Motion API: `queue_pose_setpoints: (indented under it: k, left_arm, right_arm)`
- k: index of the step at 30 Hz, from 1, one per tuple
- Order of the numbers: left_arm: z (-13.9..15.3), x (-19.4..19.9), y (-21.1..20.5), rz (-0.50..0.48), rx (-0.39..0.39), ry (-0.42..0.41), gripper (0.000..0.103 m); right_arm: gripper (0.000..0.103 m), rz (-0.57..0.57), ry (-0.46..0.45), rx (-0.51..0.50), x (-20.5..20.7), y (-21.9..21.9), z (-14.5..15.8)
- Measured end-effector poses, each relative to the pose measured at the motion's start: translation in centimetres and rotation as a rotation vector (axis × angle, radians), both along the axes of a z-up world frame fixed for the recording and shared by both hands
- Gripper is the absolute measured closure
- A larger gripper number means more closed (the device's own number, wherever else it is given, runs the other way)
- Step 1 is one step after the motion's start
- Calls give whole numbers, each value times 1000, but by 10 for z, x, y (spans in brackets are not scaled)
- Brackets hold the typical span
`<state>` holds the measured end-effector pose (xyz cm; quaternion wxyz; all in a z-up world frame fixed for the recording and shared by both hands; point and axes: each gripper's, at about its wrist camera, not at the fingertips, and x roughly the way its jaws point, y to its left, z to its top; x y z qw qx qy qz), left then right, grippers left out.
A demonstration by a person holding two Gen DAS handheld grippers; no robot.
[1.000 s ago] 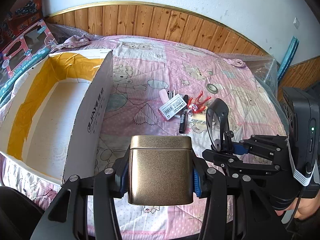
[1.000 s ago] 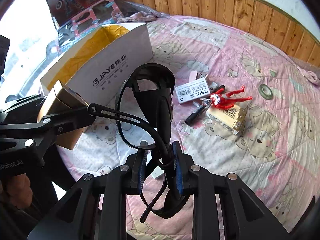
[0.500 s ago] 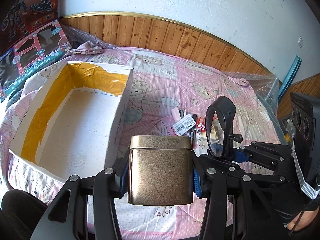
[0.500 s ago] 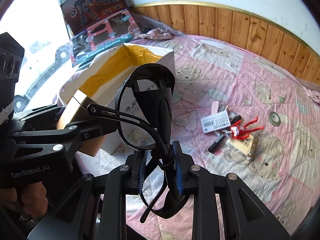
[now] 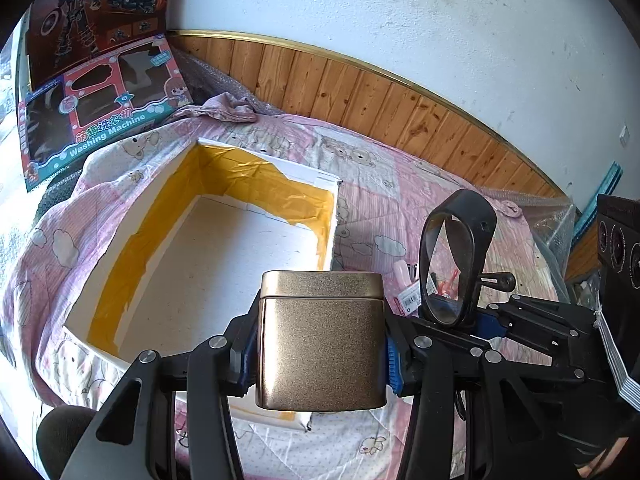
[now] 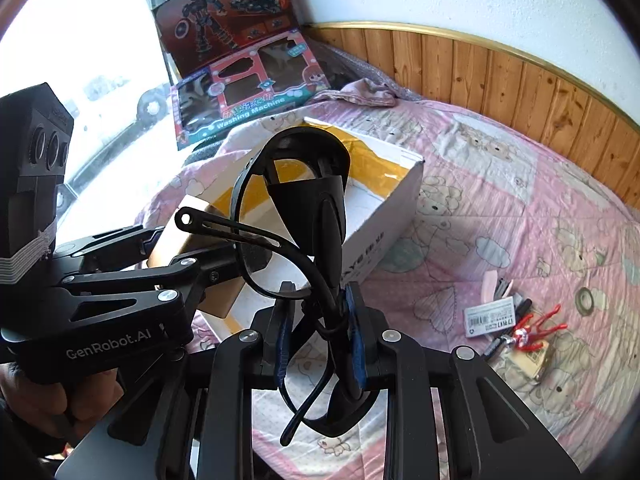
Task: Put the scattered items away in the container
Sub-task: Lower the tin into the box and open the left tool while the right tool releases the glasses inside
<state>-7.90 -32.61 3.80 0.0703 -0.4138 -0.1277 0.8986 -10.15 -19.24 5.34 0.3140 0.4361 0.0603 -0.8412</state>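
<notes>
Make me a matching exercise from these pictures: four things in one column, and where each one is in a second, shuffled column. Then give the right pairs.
Things
1. gold tin
2. black glasses
3. red figure
4. toy washing machine package

Places
A. lying on the pink quilt among small loose items
B. clamped in the left gripper
C. propped up behind the white box, by the wall
D. clamped in the right gripper

Pairs: 1-B, 2-D, 3-A, 4-C
</notes>
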Motion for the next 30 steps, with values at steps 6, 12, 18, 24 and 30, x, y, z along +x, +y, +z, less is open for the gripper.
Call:
queue_pose_setpoints:
  k: [6, 12, 18, 24, 30]
  left_arm:
    - [1, -10, -30, 39, 12, -6, 53]
    - [-3, -20, -57, 80, 20, -22, 54]
    - [-11, -33, -82, 115, 13, -49, 54]
    - [-28, -48, -96, 117, 8, -101, 53]
    - [-47, -62, -95, 88, -45, -146, 53]
  right_arm:
    - [77, 21, 1, 7, -15, -28, 2]
    - [77, 35, -3, 5, -28, -52, 2]
    - [77, 32, -45, -18, -45, -72, -6]
    - [77, 10, -102, -15, -63, -88, -24]
    - [75, -11, -107, 29, -72, -97, -41]
